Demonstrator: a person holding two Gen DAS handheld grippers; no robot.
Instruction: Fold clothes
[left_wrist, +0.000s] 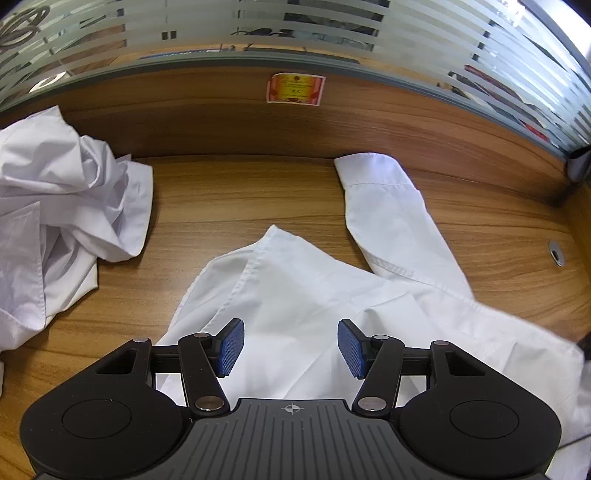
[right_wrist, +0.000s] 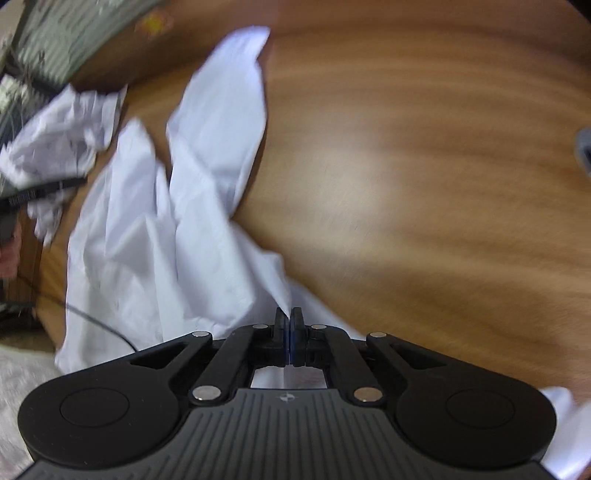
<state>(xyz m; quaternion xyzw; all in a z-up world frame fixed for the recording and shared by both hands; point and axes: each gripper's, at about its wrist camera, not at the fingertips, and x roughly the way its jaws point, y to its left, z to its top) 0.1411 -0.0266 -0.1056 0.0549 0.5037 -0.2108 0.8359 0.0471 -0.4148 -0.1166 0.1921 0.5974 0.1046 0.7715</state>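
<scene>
Risk first, judged from the lie of things: only a thin ridge of cloth pinched, so liable to slip free under a quick pull; a tug from one side alone likely to drag the whole white shirt (right_wrist: 155, 236) across the bench (right_wrist: 424, 166) and bunch it rather than fold it; the loose sleeve (left_wrist: 391, 221) apt to trail and twist; blur in the right wrist view hinting at hasty motion, which would worsen all of this. Nearest, the right gripper (right_wrist: 289, 328): fingers (right_wrist: 279, 325) pressed together, clamped on a raised fold at the shirt's near edge, cloth peaking up into the pinch. Left gripper (left_wrist: 290, 347): blue-padded fingers (left_wrist: 232, 347) standing apart, about half spread, poised over the shirt body, nothing between them; contact with the cloth not possible to tell. Beyond, the shirt spread flat on the wooden bench, sleeve angled away toward the back panel. Farther left, a second crumpled white garment (left_wrist: 62, 206) heaped well apart, not yet folded. Farthest, a small red-and-yellow sticker (left_wrist: 295, 88) on the panel below striped frosted glass (left_wrist: 332, 33).
</scene>
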